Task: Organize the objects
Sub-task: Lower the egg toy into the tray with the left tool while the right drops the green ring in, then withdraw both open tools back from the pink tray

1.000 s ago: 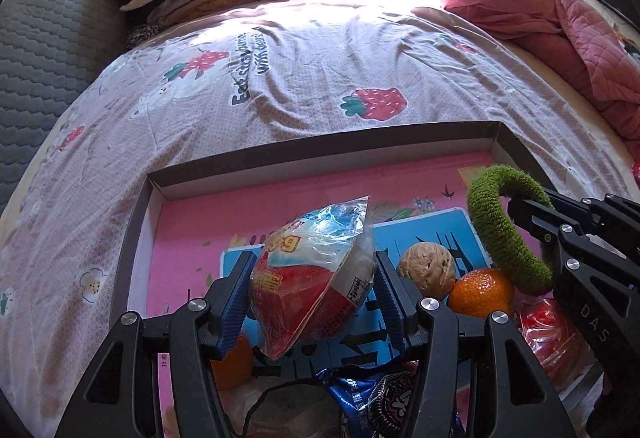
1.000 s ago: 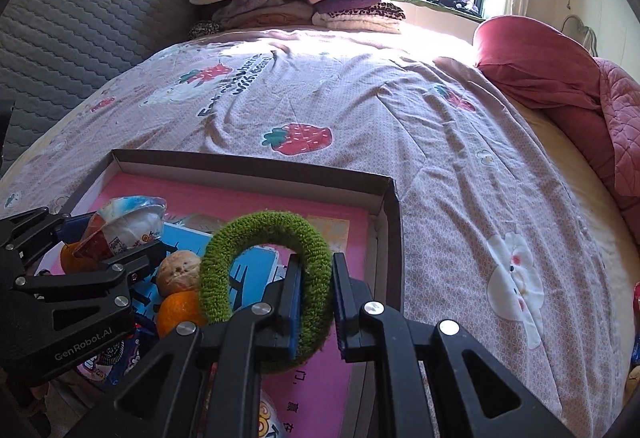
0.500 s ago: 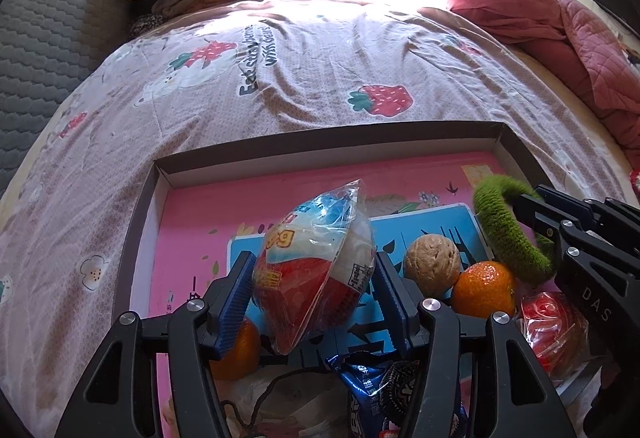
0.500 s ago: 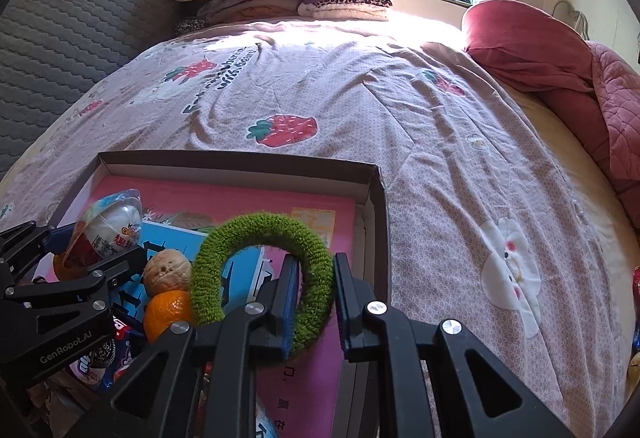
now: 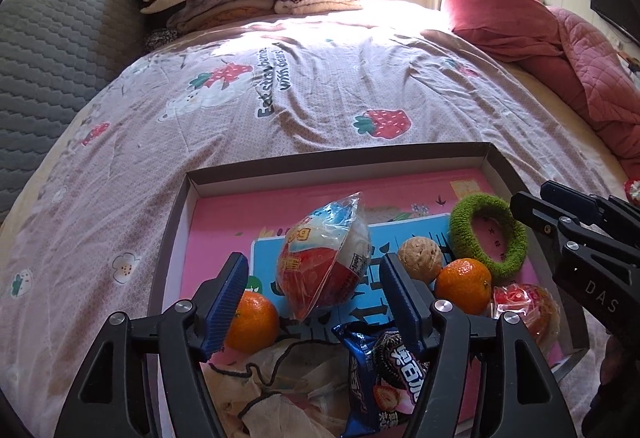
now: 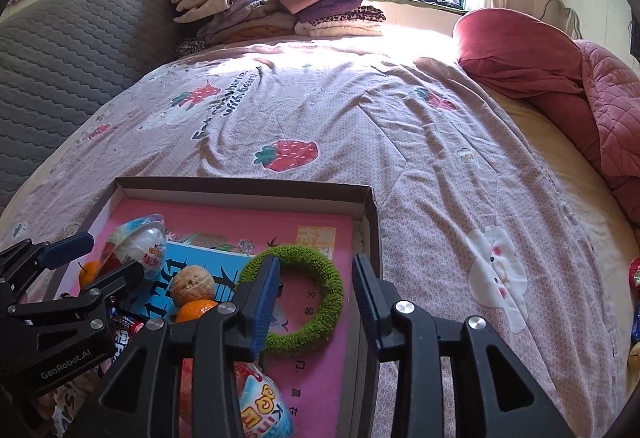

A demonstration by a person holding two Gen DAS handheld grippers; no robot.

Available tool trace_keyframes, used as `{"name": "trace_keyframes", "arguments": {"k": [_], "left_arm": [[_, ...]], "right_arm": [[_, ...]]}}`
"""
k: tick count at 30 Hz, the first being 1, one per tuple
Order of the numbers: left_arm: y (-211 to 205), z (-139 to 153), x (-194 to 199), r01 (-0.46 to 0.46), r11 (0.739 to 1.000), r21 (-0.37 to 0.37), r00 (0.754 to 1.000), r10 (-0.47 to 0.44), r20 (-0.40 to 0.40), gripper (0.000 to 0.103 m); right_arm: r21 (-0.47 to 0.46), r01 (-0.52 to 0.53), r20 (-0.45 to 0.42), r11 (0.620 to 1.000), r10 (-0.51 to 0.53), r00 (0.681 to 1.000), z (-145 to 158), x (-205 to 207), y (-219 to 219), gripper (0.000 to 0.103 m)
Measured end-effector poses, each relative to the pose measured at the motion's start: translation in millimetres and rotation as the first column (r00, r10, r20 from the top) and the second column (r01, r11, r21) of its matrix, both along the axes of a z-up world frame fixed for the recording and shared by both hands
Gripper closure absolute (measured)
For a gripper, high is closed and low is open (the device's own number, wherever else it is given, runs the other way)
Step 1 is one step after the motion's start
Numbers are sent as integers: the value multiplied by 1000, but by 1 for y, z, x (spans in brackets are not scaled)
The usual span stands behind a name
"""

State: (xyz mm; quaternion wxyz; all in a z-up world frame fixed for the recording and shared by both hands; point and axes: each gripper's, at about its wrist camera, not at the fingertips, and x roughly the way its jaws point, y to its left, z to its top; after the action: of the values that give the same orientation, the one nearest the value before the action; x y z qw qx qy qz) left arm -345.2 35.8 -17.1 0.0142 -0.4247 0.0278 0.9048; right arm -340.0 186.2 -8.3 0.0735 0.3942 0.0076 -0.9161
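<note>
Both tongs, the left tongs (image 5: 314,302) and right tongs (image 6: 316,296), have just opened wide, leaving the egg toy (image 5: 324,264) and green ring (image 6: 298,298) resting in the box (image 6: 248,187), so both are put away.

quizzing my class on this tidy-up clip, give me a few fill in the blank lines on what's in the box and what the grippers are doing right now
1. The green fuzzy ring lies flat inside the ____.
2. The right gripper stands ____ above the ring.
3. The walnut touches an orange ____.
4. The left gripper is open around the wrapped ____.

Missing words: box; open; tangerine; egg
</note>
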Motion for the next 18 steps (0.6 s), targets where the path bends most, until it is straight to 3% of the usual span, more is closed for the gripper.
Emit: {"name": "trace_keyframes", "arguments": {"k": [3,12,18], "left_arm": [[-3,10,9,-5,1000,20,1000,5,-18,33],[-7,36,40,-10,999,43,998,13,-61,28],[-7,51,59,-12,998,60,997,17,-80,27]], "right_arm": [[-21,2,-27,1000,-3,1000,13,10,1,56],[-73,-19,-102,997,11,995,54,50,2,50],[-71,-33,-121,997,25,992,65,75,-4,49]]}}
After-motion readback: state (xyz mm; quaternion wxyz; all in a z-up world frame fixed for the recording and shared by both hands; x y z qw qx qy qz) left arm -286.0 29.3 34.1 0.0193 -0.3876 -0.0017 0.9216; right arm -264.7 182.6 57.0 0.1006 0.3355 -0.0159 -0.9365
